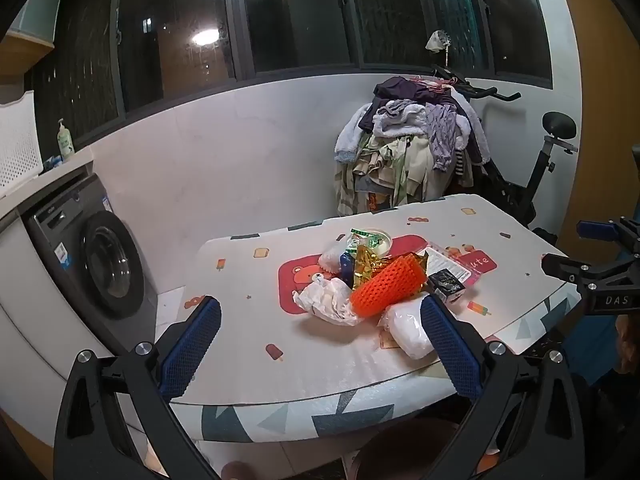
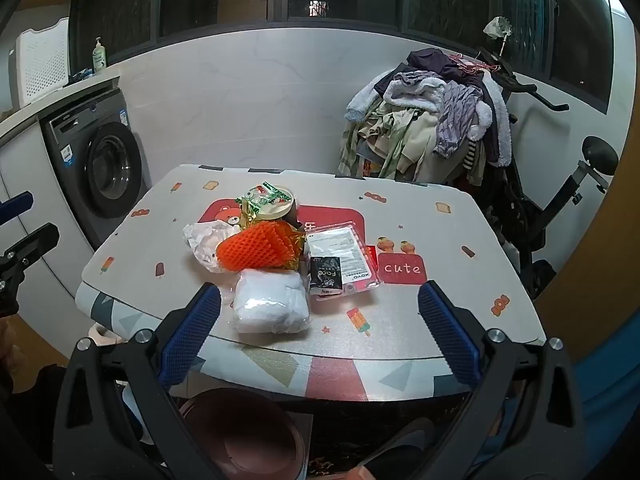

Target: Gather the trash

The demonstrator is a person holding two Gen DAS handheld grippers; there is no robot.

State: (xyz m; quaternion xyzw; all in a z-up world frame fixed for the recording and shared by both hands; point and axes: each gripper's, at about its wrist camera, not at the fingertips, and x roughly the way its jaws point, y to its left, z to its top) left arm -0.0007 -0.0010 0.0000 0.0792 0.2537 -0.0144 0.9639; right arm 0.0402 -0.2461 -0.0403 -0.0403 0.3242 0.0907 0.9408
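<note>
Currently, left wrist view: left hand-held gripper spread wide, empty, hovering at the near edge of the counter. Trash heap sits mid-counter; orange mesh sleeve on top, white wad nearest. Best to take the wad first, pads squarely either side.

Right wrist view: right hand-held gripper likewise wide, empty. Black sachet rests on a flat packet. Brown bin below the edge, probably the drop point. Approach unobstructed.

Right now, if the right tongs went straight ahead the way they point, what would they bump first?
Probably the table top just right of the white plastic-wrapped bundle. The right tongs are open and tilted down toward that bare patch near the popsicle print, though depth is hard to judge.
</note>
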